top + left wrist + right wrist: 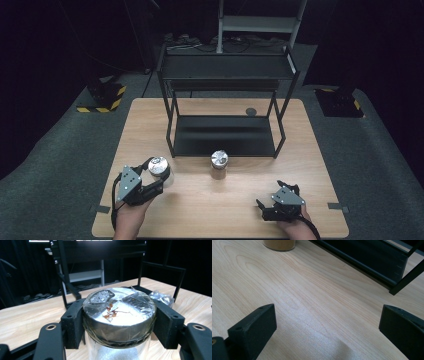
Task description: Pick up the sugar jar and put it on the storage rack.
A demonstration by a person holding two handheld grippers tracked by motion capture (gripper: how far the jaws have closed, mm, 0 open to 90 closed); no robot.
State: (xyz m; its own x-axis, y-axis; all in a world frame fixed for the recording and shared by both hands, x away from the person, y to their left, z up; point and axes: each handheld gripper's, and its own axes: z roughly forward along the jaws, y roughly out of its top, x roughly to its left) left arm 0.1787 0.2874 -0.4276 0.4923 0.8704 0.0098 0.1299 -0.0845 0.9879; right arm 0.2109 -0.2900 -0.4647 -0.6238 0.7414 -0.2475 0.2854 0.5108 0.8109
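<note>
2 jars stand in front of the black rack [225, 90]. Jar 1, the clear jar [161, 172] with a silver lid [119, 315], sits off the rack's front-left corner, between the jaws of the left gripper [152, 184]. In the left gripper view both pads press against opposite sides of the lid rim, so this gripper is clenched on the jar just below the lid top. Whether the jar base touches the table [310, 150] cannot be told from these views.

Jar 2, the brown jar [219, 165], also has a silver lid and stands upright on the table just before the middle of the rack's lower shelf [225, 135]. No gripper touches it.

The right gripper [267, 205] rests low over the table, well out from the rack's front-right corner. Its jaws stand wide apart in the right gripper view, with bare wood between them: released, grasping nothing.

Progress, as a judgement: the work appears to be loading the jars onto the rack. Both shelves carry no jars. Step 1, securing the clear jar, is done. Remaining: carry it to a shelf, set it down and release it; then the same for the brown jar.
</note>
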